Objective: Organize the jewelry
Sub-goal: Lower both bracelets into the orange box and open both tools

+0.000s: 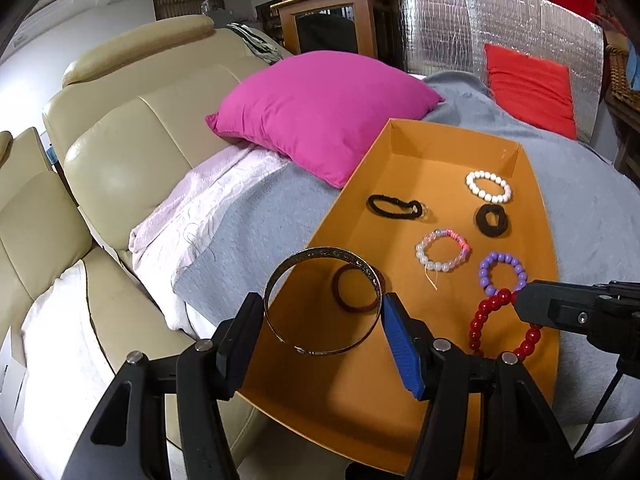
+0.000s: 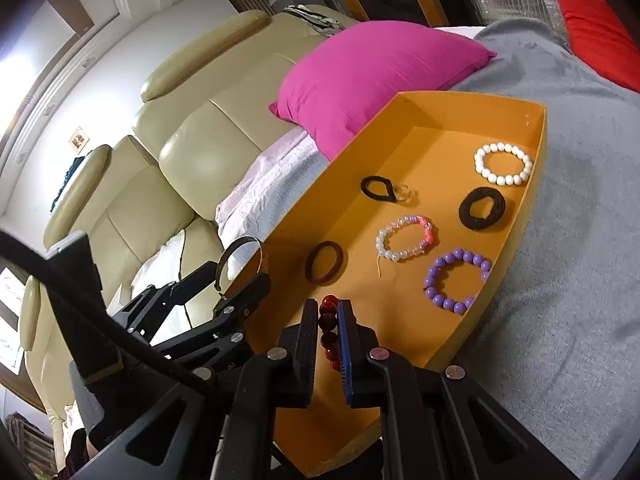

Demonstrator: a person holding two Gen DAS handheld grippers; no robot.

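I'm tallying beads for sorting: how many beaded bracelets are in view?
4. White at the orange tray's far corner, pink-and-clear mid-tray, purple nearer, red pinched in the right gripper. None appear hidden.

- A bed (image 1: 256, 216) under a grey blanket (image 1: 592, 216) carries everything.
- An orange tray (image 1: 536, 224) lies on the blanket, its near end reaching the bed's near edge.
- A magenta pillow (image 1: 320, 112) rests on the bed just left of the tray's far end.
- A pale pink cloth (image 1: 216, 200) is spread along the bed's left edge, its far end under the pillow.
- A red cushion (image 1: 528, 88) sits at the far right.
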